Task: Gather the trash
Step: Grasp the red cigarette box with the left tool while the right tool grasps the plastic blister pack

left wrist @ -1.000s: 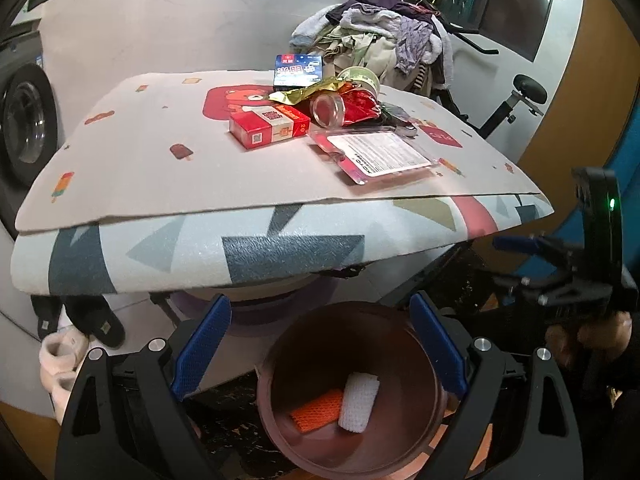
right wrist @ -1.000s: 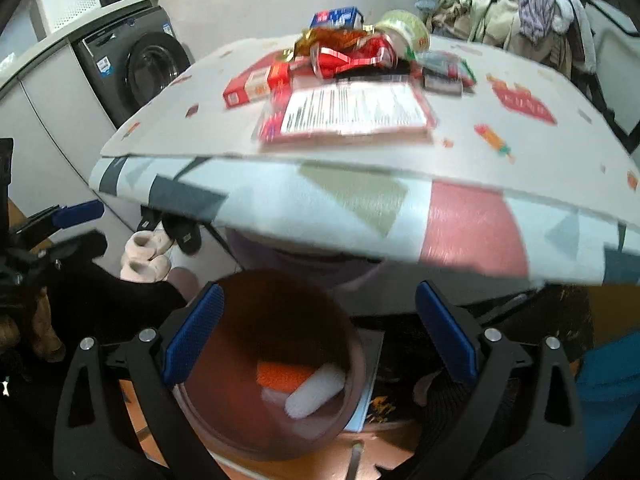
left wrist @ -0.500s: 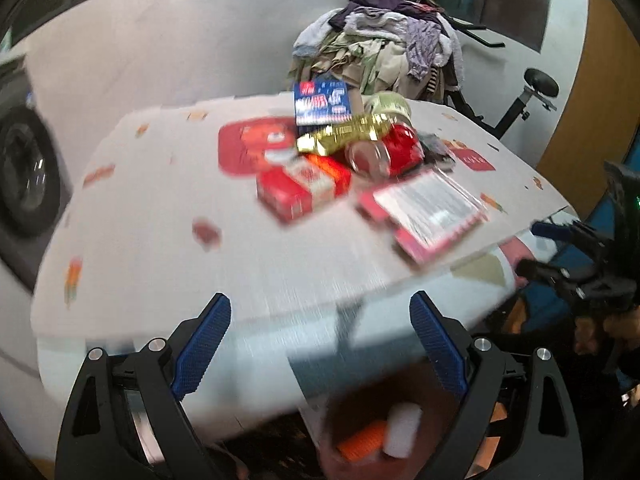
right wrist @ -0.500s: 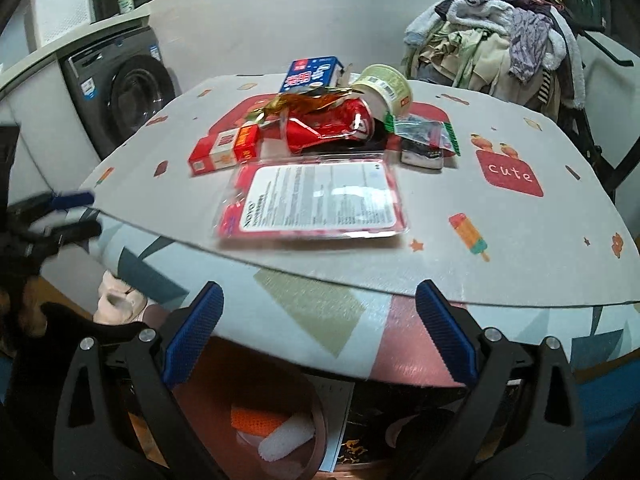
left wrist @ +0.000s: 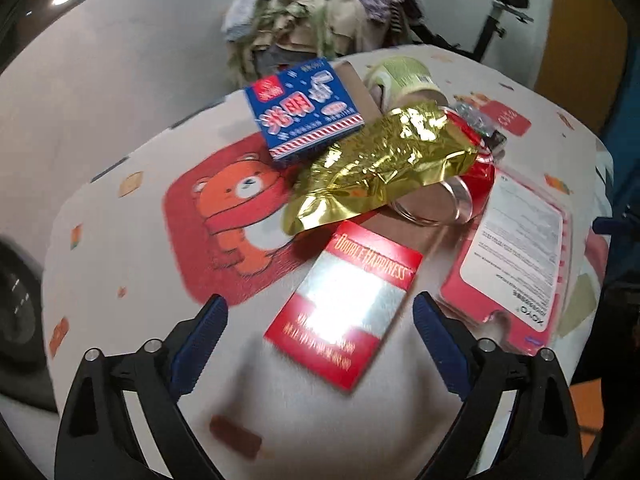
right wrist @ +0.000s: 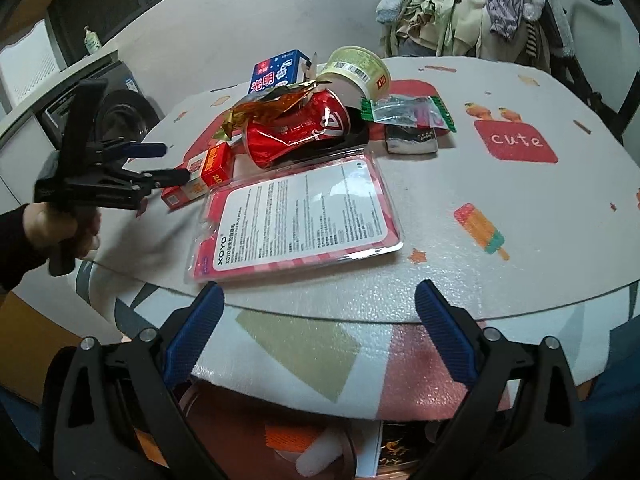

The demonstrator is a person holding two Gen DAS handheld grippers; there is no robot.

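Red cigarette pack (left wrist: pixel 344 304) on the table (right wrist: pixel 500 280), framed between wide-open jaws of left gripper (left wrist: pixel 320 320), level, held in a hand (right wrist: pixel 60 228) by its grip. Right gripper (right wrist: pixel 316 316) gaping too, empty, above table edge.

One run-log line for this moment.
left gripper: open, over red carton | right gripper: open, at table edge | bin: below

A patterned table (right wrist: pixel 500 208) bears a red carton (left wrist: pixel 344 308), crushed can (right wrist: pixel 296 130) and blister pack (right wrist: pixel 296 216).
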